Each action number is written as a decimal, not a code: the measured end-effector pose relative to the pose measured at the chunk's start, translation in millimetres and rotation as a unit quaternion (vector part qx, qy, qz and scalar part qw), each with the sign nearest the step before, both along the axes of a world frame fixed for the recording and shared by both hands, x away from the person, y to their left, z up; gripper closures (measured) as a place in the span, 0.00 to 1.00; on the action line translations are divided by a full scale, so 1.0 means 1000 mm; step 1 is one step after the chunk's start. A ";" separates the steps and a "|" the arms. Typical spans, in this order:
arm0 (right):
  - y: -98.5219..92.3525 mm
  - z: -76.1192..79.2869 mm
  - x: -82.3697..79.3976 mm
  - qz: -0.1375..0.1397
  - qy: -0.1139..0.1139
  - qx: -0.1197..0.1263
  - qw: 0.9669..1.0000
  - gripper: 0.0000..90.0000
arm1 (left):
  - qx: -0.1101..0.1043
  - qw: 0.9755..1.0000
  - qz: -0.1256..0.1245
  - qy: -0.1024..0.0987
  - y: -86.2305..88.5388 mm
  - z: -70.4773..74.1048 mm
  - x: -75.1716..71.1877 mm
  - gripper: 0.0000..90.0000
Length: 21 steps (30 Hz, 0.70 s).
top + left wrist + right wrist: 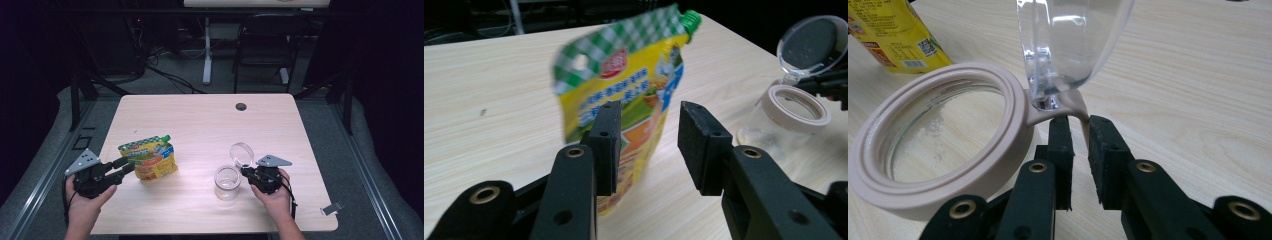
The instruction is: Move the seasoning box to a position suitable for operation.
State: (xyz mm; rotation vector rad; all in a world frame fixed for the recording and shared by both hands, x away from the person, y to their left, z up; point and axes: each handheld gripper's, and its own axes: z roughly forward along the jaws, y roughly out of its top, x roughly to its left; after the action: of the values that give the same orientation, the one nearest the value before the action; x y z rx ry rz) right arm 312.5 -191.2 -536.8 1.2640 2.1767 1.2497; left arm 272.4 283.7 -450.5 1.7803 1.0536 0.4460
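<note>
Nearest to us, at the bottom of the high view, our two hands come in over the near edge of the table (pixel 200 115), each with a gripper.

On the left, the left gripper (pixel 131 165) lies just at the pouch (pixel 149 158), a yellow spouted bag with a green checked top and a green cap (pixel 691 18). It stands on the table's left half, leaning a little. In the left gripper view the jaws stand about half open, with the pouch's lower edge beyond the gap and partly behind the left jaw; the pads do not press on it. What the sealed pouch holds we cannot tell.

Moving right, the jar (pixel 227 182) stands upright near the middle of the near edge, clear, with a pale beige rim (pixel 938 145). Through its mouth we see the bare bottom and the wood grain below; it looks empty. Its clear lid (pixel 242 153) is swung up and open on a beige hinge tab (pixel 1060 107).

Further right, the right gripper (pixel 246 172) sits just beside the jar. In the right gripper view its jaws are narrowly parted, with the hinge tab at the tips; whether the pads press on it we cannot tell.

A small metal clip (pixel 331 208) lies at the table's near right corner, and a dark chair (pixel 264 45) stands beyond the far edge.
</note>
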 end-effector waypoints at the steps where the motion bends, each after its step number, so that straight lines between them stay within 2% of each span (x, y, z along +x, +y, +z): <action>1: 0.000 0.000 -0.001 0.000 -0.001 0.000 1.000 0.89 | 0.002 1.000 0.003 -0.002 0.004 0.001 0.000 0.69; 7: -0.002 0.000 0.000 -0.002 -0.002 0.004 1.000 0.88 | 0.014 1.000 0.014 0.005 0.013 0.001 0.002 0.68; 15: -0.004 -0.001 -0.003 -0.001 -0.001 0.006 1.000 0.86 | 0.025 0.999 0.025 0.011 0.017 -0.004 0.006 0.65; 21: -0.008 0.000 -0.005 -0.004 -0.001 0.007 1.000 0.86 | 0.022 0.999 0.032 0.018 0.022 -0.009 0.013 0.61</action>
State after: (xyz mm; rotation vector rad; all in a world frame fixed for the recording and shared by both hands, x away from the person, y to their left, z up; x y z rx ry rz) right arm 307.1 -199.6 -536.9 1.2756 2.1616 1.2649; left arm 285.1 305.3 -459.3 1.8034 1.1354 0.4806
